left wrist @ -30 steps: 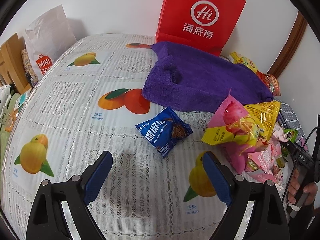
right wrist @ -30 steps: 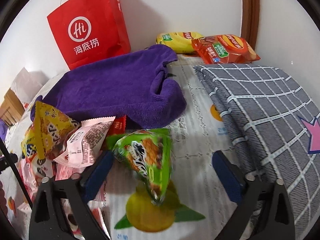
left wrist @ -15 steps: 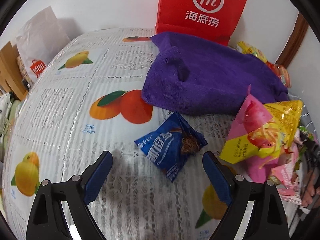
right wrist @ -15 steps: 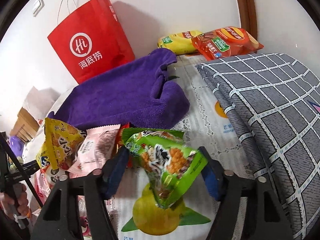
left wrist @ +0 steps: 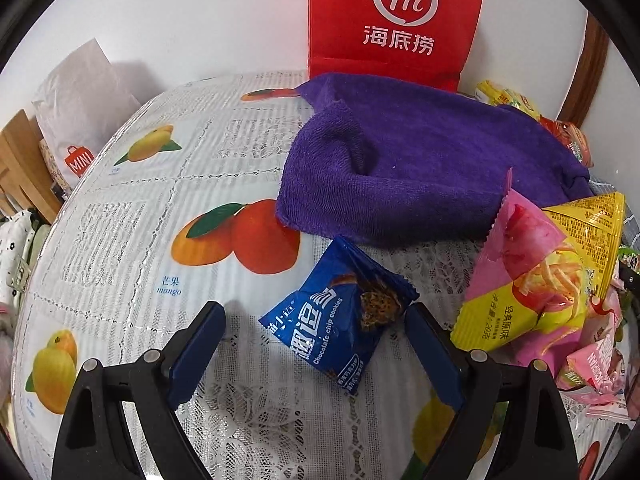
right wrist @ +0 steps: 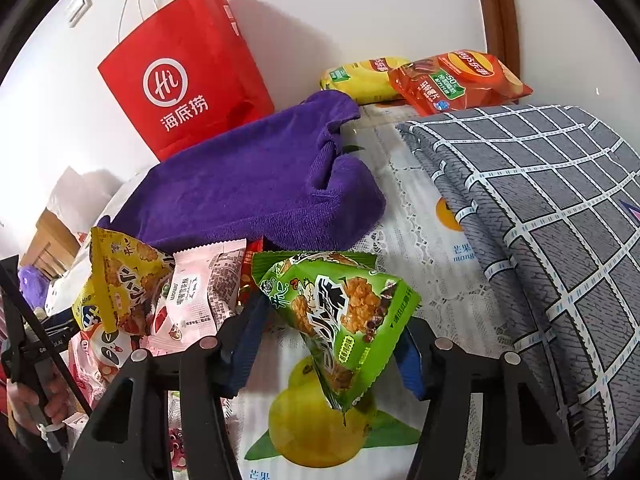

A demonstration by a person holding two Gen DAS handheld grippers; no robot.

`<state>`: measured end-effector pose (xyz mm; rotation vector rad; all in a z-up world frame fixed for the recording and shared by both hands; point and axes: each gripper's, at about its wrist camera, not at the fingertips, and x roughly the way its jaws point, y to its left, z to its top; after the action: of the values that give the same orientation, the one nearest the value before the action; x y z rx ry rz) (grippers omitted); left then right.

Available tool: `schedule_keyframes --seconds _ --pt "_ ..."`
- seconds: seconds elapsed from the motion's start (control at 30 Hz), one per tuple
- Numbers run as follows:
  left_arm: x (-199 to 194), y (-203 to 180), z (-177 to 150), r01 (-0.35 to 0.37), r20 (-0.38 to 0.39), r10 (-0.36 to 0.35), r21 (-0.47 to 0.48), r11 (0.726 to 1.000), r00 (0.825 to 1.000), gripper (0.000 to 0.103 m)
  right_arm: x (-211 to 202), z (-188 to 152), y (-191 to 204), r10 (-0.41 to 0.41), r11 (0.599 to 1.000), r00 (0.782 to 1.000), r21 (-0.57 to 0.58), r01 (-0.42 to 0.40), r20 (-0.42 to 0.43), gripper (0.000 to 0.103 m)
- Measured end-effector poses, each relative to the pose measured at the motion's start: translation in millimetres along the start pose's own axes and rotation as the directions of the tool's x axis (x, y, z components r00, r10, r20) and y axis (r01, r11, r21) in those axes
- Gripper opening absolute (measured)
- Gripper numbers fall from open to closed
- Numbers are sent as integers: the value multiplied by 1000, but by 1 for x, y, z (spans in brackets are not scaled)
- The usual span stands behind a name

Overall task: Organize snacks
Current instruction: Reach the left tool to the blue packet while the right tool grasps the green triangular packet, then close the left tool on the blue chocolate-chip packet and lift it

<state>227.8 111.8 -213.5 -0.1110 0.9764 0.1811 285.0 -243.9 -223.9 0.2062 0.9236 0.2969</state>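
Right wrist view: the right gripper (right wrist: 330,344) is closing its jaws on a green snack packet (right wrist: 340,316), pads pressing its sides, in front of the purple towel (right wrist: 256,192); left of the packet lies a heap of pink and yellow packets (right wrist: 160,296); behind the towel stands a red paper bag (right wrist: 188,76); only here show a grey checked cloth (right wrist: 540,200) and two crisp bags (right wrist: 424,80). Left wrist view: the left gripper (left wrist: 316,332) gapes wide around a blue cookie packet (left wrist: 340,316), untouched, just before the towel.

White wall (left wrist: 200,20), brown wood trim (right wrist: 494,12) (door frame?), wall switch (right wrist: 78,4).
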Motion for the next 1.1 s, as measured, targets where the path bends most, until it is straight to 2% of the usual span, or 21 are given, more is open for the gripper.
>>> schedule_keyframes --seconds 0.43,0.53,0.73,0.9,1.1 --pt "1 1 0 3 4 -3 -4 1000 1000 90 0 0 0 0 1000 1000 1 0 -2 59" --pt "-2 4 0 -2 15 2 -20 1000 1000 81 0 0 -1 1 1000 1000 1 -1 -1 59" --pt "-7 10 -1 38 46 -36 -38 999 998 52 -1 -1 -2 13 1000 1000 8 -13 5 57" --pt "-9 12 -1 93 57 -90 -50 994 994 51 -7 -2 -5 32 999 999 27 -33 30 57" --pt "-9 17 -1 117 66 -112 -76 990 992 50 -14 -4 -5 38 999 998 30 -40 57 56"
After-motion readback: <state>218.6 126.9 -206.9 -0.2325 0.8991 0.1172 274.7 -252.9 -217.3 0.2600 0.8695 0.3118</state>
